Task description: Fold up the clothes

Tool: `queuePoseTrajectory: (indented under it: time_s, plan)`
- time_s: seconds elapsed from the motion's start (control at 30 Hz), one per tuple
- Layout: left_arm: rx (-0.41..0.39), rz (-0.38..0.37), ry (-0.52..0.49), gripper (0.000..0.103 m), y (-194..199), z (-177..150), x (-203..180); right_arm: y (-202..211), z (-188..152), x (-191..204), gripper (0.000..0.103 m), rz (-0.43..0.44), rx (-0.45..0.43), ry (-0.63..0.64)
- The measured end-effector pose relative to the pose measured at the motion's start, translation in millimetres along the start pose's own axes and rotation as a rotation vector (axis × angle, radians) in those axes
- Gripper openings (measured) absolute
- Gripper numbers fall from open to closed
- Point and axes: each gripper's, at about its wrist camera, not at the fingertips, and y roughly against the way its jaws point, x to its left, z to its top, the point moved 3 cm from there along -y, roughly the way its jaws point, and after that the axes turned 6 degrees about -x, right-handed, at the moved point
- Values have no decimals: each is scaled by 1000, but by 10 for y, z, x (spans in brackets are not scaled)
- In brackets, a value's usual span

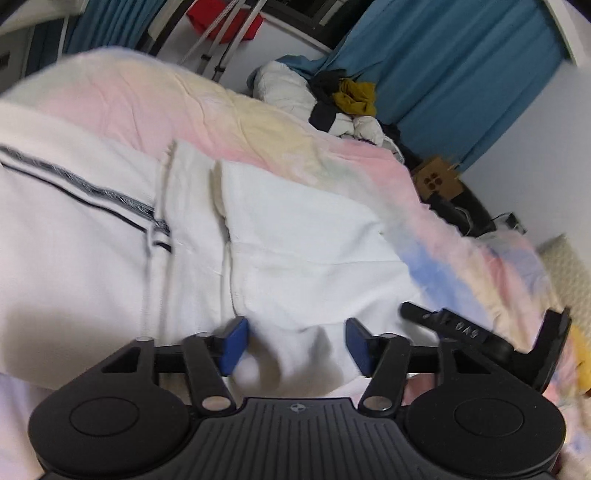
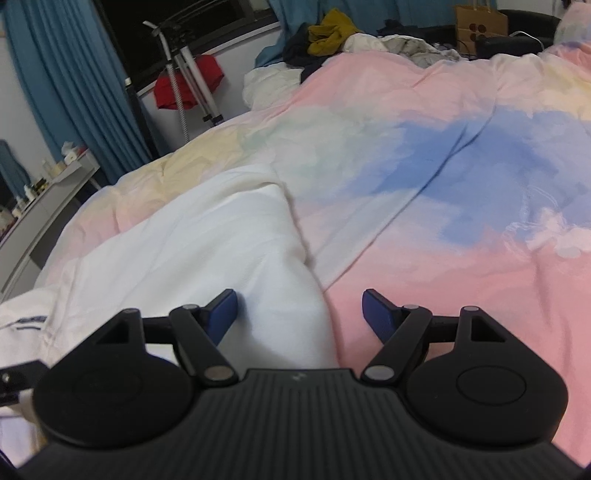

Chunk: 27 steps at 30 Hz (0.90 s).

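Observation:
A white garment with a dark striped trim lies spread on a pastel bedspread. My left gripper is open, its blue pads just above the garment's near edge. The right gripper shows at the right of the left wrist view. In the right wrist view the same white garment lies on the bedspread. My right gripper is open and straddles the garment's edge, left pad over the cloth, right pad over the pink cover. Neither gripper holds anything.
A pile of loose clothes with a mustard piece lies at the bed's far end. A brown paper bag stands behind it. Blue curtains, a metal stand with red cloth and a cluttered shelf are at the left.

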Motion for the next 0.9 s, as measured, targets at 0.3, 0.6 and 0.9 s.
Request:
queuePoseTrajectory:
  time_s: [0.3, 0.6, 0.9]
  plan:
    - [-164, 30, -55, 9, 439, 89, -204, 126, 60, 177, 76, 60, -88, 74]
    - [-29, 120, -46, 12, 55, -135, -29, -155, -89, 231, 76, 46, 8, 156]
    - [-161, 124, 287, 68, 767, -48, 321, -70, -35, 209, 76, 39, -13, 134]
